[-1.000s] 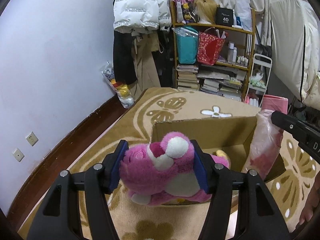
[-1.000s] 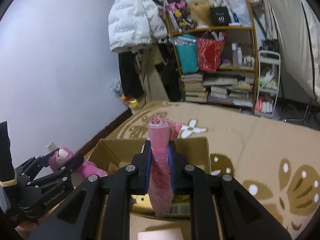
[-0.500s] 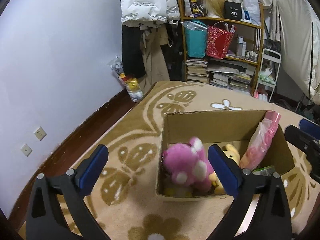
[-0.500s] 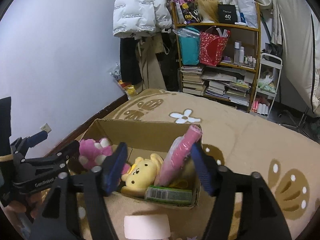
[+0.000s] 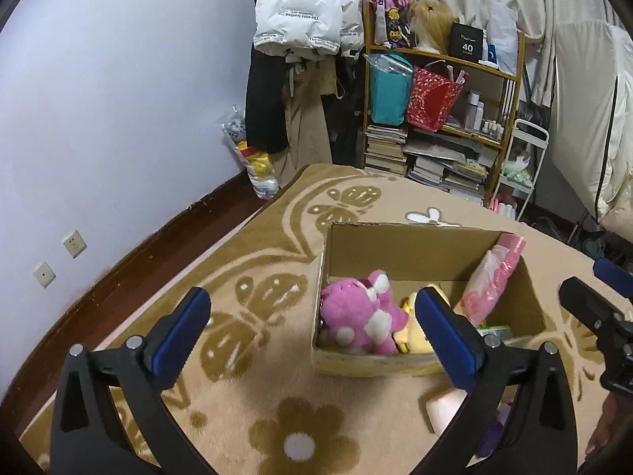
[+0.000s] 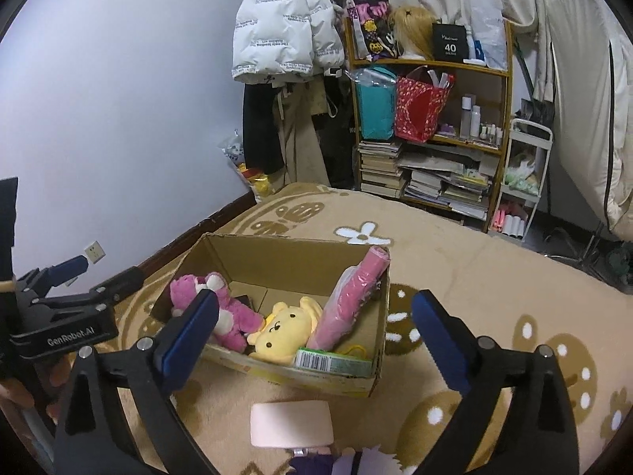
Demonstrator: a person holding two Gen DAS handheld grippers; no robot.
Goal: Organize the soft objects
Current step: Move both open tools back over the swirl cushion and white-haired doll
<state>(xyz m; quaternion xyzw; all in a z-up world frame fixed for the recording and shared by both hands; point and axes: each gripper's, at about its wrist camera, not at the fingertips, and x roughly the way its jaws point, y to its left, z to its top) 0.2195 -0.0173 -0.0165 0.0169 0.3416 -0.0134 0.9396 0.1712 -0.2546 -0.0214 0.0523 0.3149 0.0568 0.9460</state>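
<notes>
An open cardboard box [image 5: 411,229] [image 6: 285,241] stands on the patterned rug. A pink plush bear [image 5: 360,312] [image 6: 225,308] lies in its left end, with a yellow plush [image 6: 283,328] beside it. A pink wrapped roll [image 5: 494,277] [image 6: 352,297] leans in the right corner above a green packet [image 6: 328,360]. My left gripper [image 5: 312,301] [image 6: 108,271] hovers near the box's left side, its jaws opening, nothing between them. Over the box's near side my right gripper [image 6: 314,301] [image 5: 585,277] has its jaws opening too, with nothing in them.
A pale pink block [image 6: 290,423] and something purple and white [image 6: 344,463] lie on the rug in front of the box. A crowded bookshelf [image 6: 431,138], hanging coats [image 6: 285,31] and a white cart [image 6: 522,174] line the far wall. A bag [image 5: 253,162] sits by the skirting.
Both grippers opened: the left let the pink bear drop into the box, the right let go of the pink roll, which now leans in the corner. Both hands drew back from the box.
</notes>
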